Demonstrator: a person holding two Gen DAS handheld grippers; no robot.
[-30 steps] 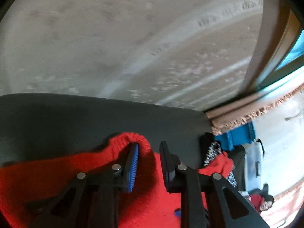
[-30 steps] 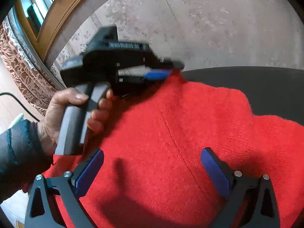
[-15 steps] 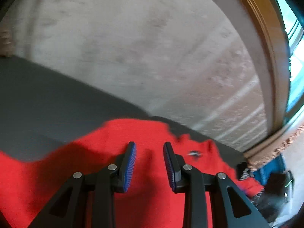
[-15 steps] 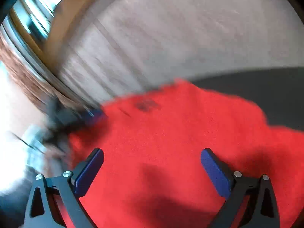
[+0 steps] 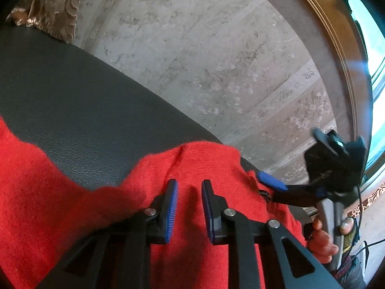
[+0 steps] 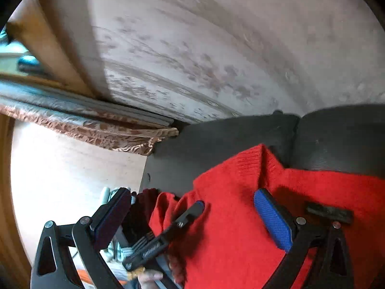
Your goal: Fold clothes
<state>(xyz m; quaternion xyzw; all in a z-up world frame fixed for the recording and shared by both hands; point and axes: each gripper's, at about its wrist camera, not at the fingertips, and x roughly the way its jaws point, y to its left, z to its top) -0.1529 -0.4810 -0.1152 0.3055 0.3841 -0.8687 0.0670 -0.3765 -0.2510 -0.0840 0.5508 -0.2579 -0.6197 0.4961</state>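
Note:
A red knitted sweater lies spread on a dark leather surface. My left gripper hovers over the sweater with its blue-padded jaws narrowly apart and nothing between them. In the right wrist view the sweater covers the lower right, its ribbed edge folded up. My right gripper is wide open over the sweater's left edge. The right gripper also shows in the left wrist view at the sweater's far corner. One left finger shows in the right wrist view.
A patterned wall stands behind the dark surface. A wooden window frame is at the right. A gold patterned curtain hangs at the upper left. A patterned cloth edge and pale floor lie off the surface's left end.
Both grippers swung across the sweater. The left one kept its narrow gap and now faces the right gripper. The right one moved to the sweater's left edge by the surface end.

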